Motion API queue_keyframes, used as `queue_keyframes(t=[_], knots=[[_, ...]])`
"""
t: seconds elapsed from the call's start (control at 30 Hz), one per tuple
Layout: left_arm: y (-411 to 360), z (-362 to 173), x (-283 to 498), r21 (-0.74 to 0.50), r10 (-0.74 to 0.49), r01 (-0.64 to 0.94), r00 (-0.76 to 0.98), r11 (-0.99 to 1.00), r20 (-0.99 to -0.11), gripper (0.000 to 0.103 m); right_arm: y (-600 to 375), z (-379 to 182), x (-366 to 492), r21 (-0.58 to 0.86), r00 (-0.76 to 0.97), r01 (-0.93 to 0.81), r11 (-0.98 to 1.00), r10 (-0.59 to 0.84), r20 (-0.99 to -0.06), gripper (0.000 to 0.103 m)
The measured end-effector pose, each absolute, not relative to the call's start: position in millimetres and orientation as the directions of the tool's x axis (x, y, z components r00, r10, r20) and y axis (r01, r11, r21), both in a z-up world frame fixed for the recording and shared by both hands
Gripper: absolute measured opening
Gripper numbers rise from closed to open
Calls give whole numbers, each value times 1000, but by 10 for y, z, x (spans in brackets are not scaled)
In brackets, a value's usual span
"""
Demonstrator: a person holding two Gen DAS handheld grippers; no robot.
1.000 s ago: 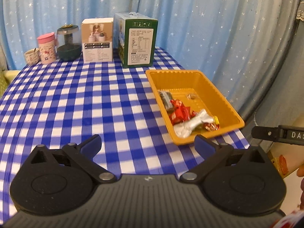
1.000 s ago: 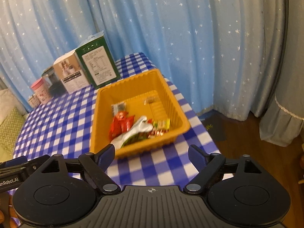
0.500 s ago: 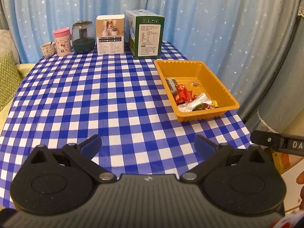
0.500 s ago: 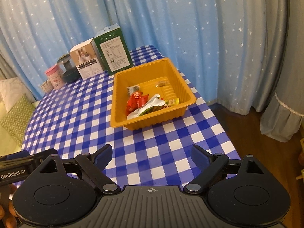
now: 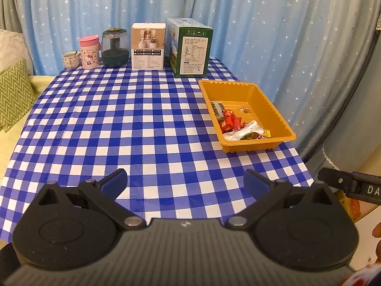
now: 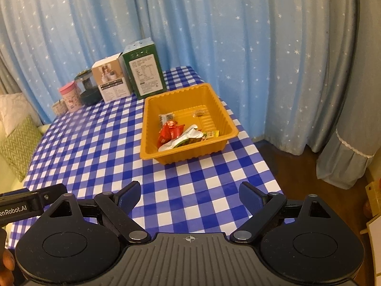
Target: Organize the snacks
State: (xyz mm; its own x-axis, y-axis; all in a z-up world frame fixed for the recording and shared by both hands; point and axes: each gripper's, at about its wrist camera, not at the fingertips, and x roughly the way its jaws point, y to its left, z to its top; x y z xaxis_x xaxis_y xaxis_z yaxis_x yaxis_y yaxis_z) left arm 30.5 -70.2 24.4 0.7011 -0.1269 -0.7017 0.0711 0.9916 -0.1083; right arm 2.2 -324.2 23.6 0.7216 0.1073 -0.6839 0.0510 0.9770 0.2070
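Observation:
An orange tray (image 5: 273,104) sits at the right side of the blue checked table (image 5: 119,124); it also shows in the right wrist view (image 6: 221,109). In it lie several snack packets: red ones (image 5: 229,121) (image 6: 169,132), a silver-white pouch (image 5: 243,132) (image 6: 183,138), a dark green one (image 5: 218,108) and small sweets (image 6: 210,134). My left gripper (image 5: 185,182) is open and empty, over the table's near edge, well short of the tray. My right gripper (image 6: 189,194) is open and empty, near the front right corner.
At the table's back stand a green carton (image 5: 189,50), a white box (image 5: 148,46), a dark glass jar (image 5: 115,47), a pink cup (image 5: 89,52) and a small mug (image 5: 71,59). Blue star curtains hang behind. A green cushion (image 5: 12,95) lies left. Wooden floor (image 6: 293,174) lies right.
Both grippers have drawn back and up from the tray, which now looks smaller and farther. Both stay open and empty. The snacks in the tray have not moved.

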Motion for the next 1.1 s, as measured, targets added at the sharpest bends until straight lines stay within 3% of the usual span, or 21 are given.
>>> queue_keyframes(t=[1.1], knots=[[-729,336,204,-91,-137,102,708,991,-693,103,-3071,360,-84,173,740,3,985,114,-662,89]])
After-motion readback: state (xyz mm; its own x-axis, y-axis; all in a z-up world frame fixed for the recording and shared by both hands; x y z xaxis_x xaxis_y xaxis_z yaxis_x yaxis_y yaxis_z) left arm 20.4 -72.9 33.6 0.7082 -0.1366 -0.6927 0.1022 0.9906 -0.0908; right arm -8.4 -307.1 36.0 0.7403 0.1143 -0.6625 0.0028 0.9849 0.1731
